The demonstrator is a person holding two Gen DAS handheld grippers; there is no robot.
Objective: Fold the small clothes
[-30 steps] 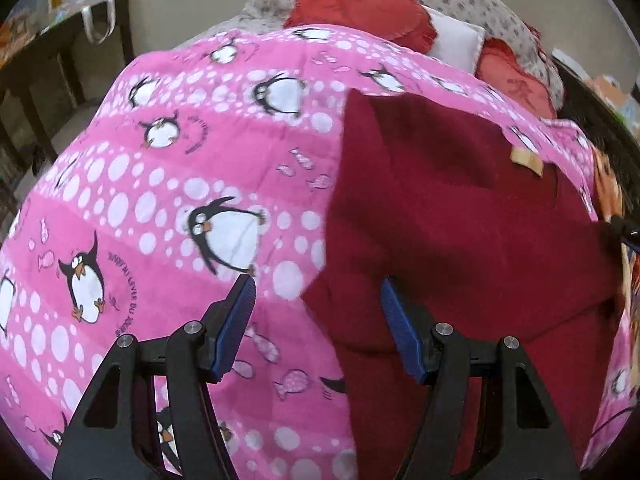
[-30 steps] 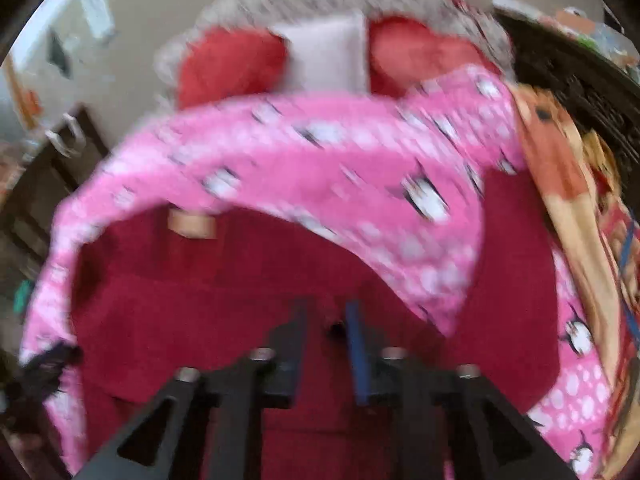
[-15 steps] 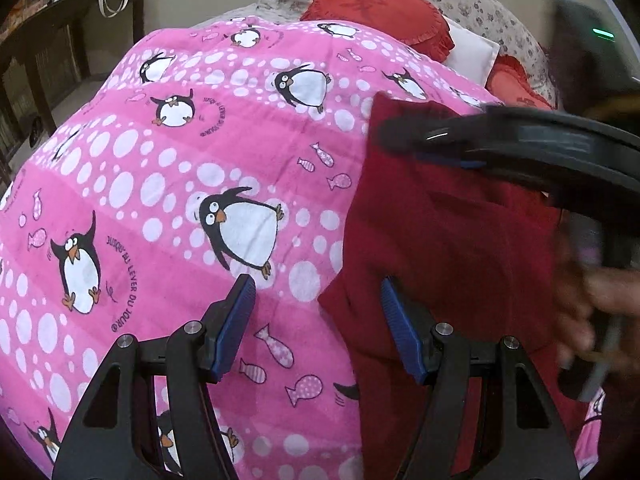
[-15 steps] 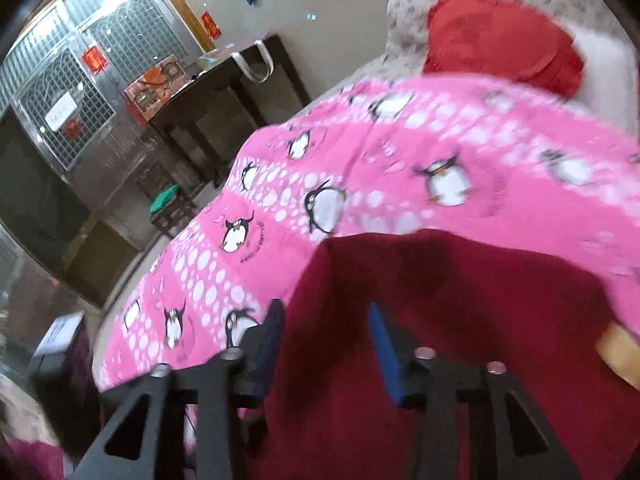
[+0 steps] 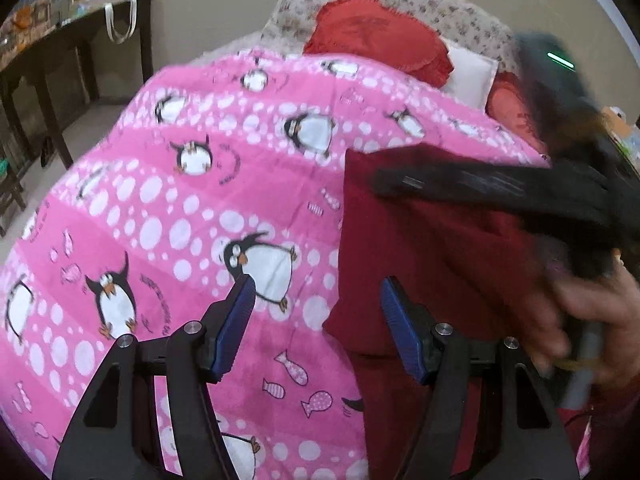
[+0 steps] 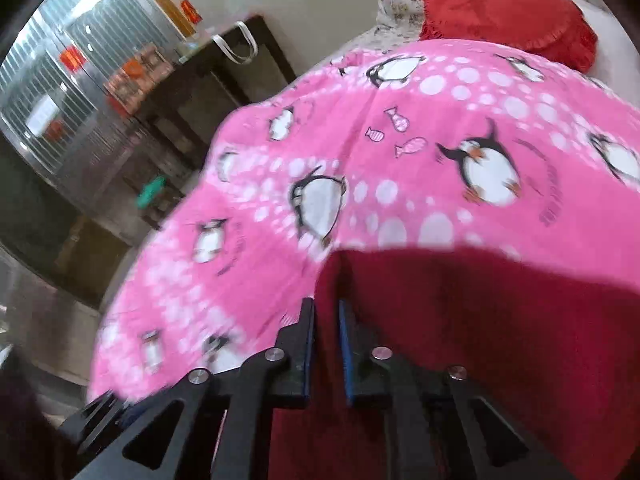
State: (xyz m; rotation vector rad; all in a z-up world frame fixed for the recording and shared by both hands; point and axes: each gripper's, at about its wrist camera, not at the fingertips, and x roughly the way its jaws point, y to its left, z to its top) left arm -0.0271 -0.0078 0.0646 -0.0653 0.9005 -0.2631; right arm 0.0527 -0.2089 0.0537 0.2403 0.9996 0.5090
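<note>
A dark red garment [image 5: 432, 248] lies spread on the pink penguin blanket [image 5: 168, 208]. My left gripper [image 5: 318, 300] hovers open over the garment's near left edge, with blanket and that edge below its blue pads and nothing pinched. My right gripper [image 6: 326, 308] reaches in from the right, held by a hand [image 5: 592, 312], at the garment's [image 6: 500, 320] far left corner. Its jaws stand narrow with the red fabric edge between the pads, and they are opening slightly. In the left wrist view the right gripper [image 5: 480, 188] shows as a blurred black bar across the garment.
Red cushions [image 5: 376, 44] and a white pillow [image 5: 472, 76] sit at the head of the bed. A dark table [image 6: 192, 80] with a white bag handle stands beyond the blanket's left side, with a metal gate [image 6: 60, 92] behind it. Bare floor lies beside the bed.
My right gripper swung left across the garment to its far left corner and narrowed its jaws onto the fabric edge. The left gripper stayed open in about the same place.
</note>
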